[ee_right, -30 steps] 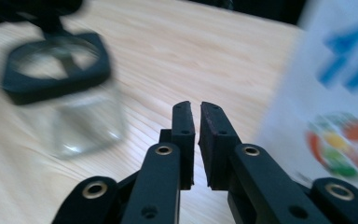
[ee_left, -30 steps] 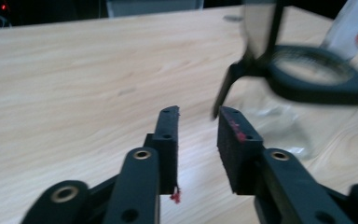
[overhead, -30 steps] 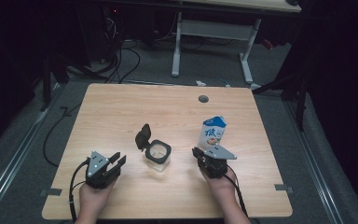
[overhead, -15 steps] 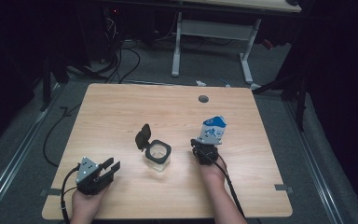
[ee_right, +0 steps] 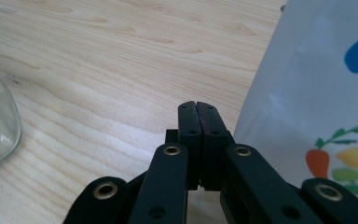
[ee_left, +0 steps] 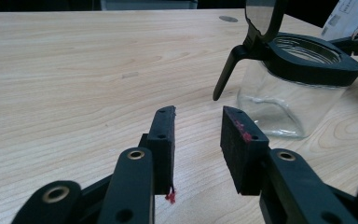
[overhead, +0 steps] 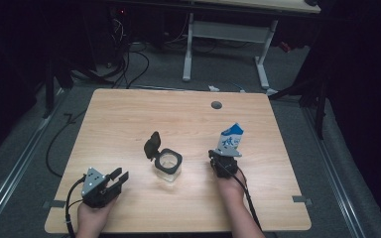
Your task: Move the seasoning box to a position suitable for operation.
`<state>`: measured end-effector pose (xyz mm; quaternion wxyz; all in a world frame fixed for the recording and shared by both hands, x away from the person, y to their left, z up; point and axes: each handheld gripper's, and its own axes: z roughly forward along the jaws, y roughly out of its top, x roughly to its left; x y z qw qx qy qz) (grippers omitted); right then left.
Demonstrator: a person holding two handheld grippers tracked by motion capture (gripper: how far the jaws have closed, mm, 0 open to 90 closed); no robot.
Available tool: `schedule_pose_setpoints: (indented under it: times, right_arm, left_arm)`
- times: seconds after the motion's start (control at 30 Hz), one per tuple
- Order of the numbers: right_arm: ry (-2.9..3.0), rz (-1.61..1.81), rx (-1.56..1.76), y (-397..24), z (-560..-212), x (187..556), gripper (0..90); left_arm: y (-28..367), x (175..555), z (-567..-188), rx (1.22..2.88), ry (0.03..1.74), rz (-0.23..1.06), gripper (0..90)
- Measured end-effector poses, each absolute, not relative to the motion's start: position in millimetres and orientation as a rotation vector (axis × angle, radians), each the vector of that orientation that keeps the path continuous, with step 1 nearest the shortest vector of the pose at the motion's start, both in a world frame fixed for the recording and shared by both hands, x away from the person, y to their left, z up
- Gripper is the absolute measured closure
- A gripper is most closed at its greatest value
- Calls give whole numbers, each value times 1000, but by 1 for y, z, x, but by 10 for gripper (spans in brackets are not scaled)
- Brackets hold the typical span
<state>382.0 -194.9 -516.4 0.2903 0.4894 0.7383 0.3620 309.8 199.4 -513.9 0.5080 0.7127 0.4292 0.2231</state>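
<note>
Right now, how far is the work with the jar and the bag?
Done: the glass jar stands with its black lid flipped open, and it looks empty. In hand: the right gripper has its jaws shut with nothing between them, right beside the white bag, perhaps touching it. The left gripper waits open near the jar. Left, probably: gripping the bag and pouring into the jar.

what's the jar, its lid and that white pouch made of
Jar: clear glass by the look, see-through with bright glints along its thick base.
Lid: matte black, probably plastic, a moulded collar with a hinged flap standing open.
Pouch: smooth white printed film with a soft sheen, likely plastic or coated paper; the print shows vegetables.
</note>
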Motion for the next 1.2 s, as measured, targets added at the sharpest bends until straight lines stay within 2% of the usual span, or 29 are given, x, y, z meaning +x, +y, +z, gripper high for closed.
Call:
schedule_pose_setpoints:
  times: [0.57, 0.8, 1.2]
  right_arm:
    - [1943, 963, 1317, -225, -513, 355, 845]
    - [1921, 986, 1327, -229, -512, 347, 802]
    - [1888, 982, 1363, -229, -514, 345, 790]
  left_arm:
    - [201, 311, -515, 1707, 1049, 539, 660]
    - [202, 310, -514, 1710, 1047, 543, 660]
    - [204, 312, -516, 1706, 1054, 538, 662]
